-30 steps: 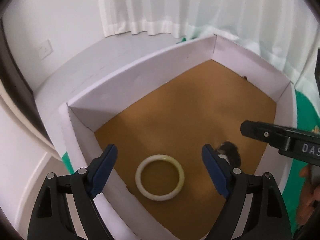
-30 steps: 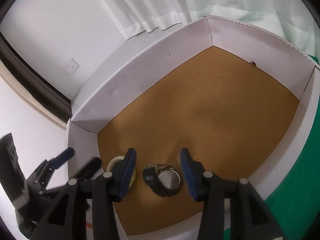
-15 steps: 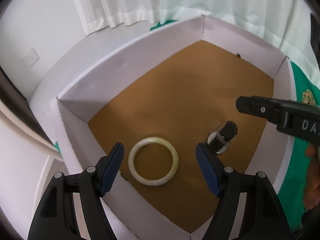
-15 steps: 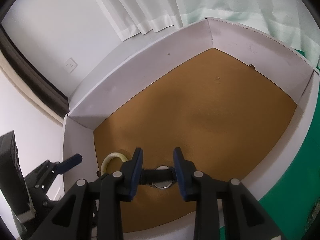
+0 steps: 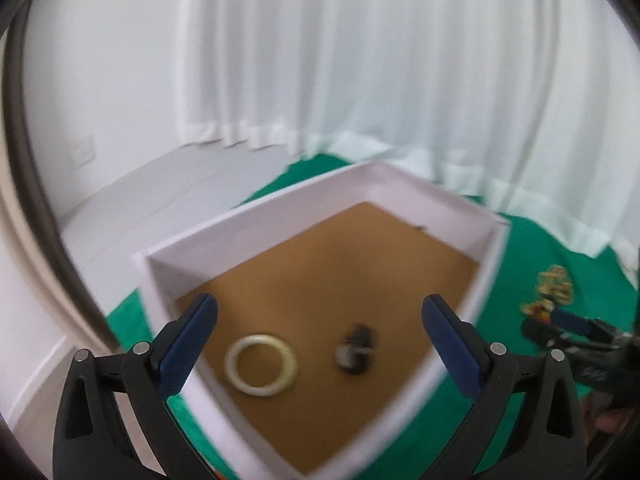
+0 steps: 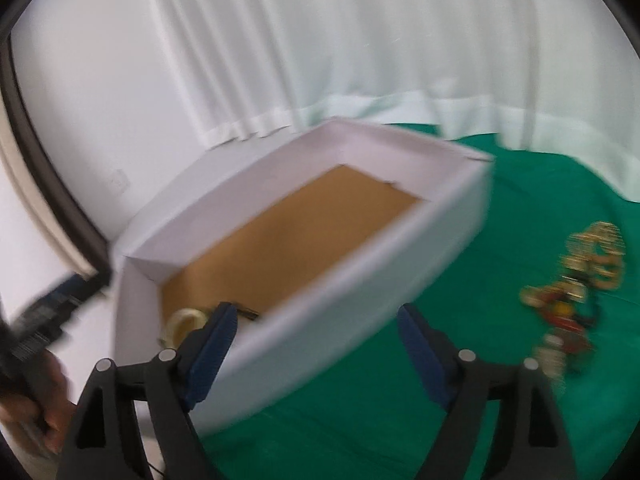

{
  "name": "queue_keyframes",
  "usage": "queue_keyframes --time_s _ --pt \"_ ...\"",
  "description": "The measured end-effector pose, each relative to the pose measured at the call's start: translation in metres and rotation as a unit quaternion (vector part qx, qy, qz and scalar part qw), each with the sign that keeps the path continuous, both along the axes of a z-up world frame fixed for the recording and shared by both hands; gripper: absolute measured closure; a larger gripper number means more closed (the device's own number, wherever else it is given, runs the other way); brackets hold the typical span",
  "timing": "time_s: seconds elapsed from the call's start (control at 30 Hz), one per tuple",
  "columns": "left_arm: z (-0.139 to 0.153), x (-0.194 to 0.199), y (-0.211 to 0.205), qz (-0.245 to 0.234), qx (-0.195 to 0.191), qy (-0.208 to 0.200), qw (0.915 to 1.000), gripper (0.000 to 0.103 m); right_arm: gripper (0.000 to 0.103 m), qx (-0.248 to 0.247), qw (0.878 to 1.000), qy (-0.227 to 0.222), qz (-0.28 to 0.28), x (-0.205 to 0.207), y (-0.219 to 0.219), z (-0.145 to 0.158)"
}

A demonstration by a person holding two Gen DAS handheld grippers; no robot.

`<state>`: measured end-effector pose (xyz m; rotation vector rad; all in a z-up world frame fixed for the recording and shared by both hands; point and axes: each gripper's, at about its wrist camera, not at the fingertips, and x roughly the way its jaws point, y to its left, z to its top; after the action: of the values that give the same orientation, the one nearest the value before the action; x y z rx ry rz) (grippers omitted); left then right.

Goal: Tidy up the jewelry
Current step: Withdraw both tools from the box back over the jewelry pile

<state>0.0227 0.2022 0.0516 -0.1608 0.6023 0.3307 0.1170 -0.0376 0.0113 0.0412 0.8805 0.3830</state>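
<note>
A white cardboard box (image 5: 256,224) with a brown floor sits on a green cloth. Inside it lie a pale jade bangle (image 5: 261,365) and a small dark ring-like piece (image 5: 356,348). My left gripper (image 5: 318,344) is open and empty, raised above the box's near corner. My right gripper (image 6: 316,348) is open and empty, outside the box over its near wall (image 6: 340,300). A pile of gold and red jewelry (image 6: 572,292) lies on the cloth to the right; it also shows in the left wrist view (image 5: 548,292). The bangle (image 6: 184,320) peeks over the wall in the right wrist view.
The green cloth (image 6: 460,240) covers the table around the box. White curtains (image 5: 360,80) hang behind. A wall socket (image 5: 84,152) sits at the left. The right gripper shows at the left view's right edge (image 5: 576,328).
The right gripper let go of the dark piece in the box, opened, and pulled back out over the near wall. The left gripper rose and drew back. Both views are motion-blurred.
</note>
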Motion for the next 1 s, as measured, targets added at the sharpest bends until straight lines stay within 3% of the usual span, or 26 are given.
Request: queue_keyframes --time_s 0.13,0.27,0.37,0.57,0.7,1.0 --pt "0.001 0.001 -0.057 -0.089 -0.011 0.002 0.9960 0.001 0.019 -0.077 0.995 -0.006 -0.060 -0.031 -0.060 -0.014" --pt "-0.020 0.006 -0.114 -0.180 -0.037 0.035 0.9824 0.001 0.019 -0.136 0.983 0.016 -0.123 -0.061 -0.122 -0.038" --pt "-0.047 0.016 -0.151 -0.215 -0.046 0.072 0.9729 0.001 0.019 -0.164 0.972 0.029 -0.163 -0.077 -0.159 -0.055" --pt "-0.116 0.044 -0.203 -0.233 0.003 0.145 0.9616 0.001 0.019 -0.163 0.958 0.067 -0.225 -0.097 -0.212 -0.085" --pt "-0.145 0.058 -0.213 -0.232 0.018 0.181 0.9554 0.001 0.018 -0.149 0.958 0.068 -0.234 -0.098 -0.224 -0.091" --pt "-0.159 0.065 -0.208 -0.230 -0.003 0.205 0.9513 0.000 0.016 -0.140 0.957 0.060 -0.248 -0.105 -0.224 -0.095"
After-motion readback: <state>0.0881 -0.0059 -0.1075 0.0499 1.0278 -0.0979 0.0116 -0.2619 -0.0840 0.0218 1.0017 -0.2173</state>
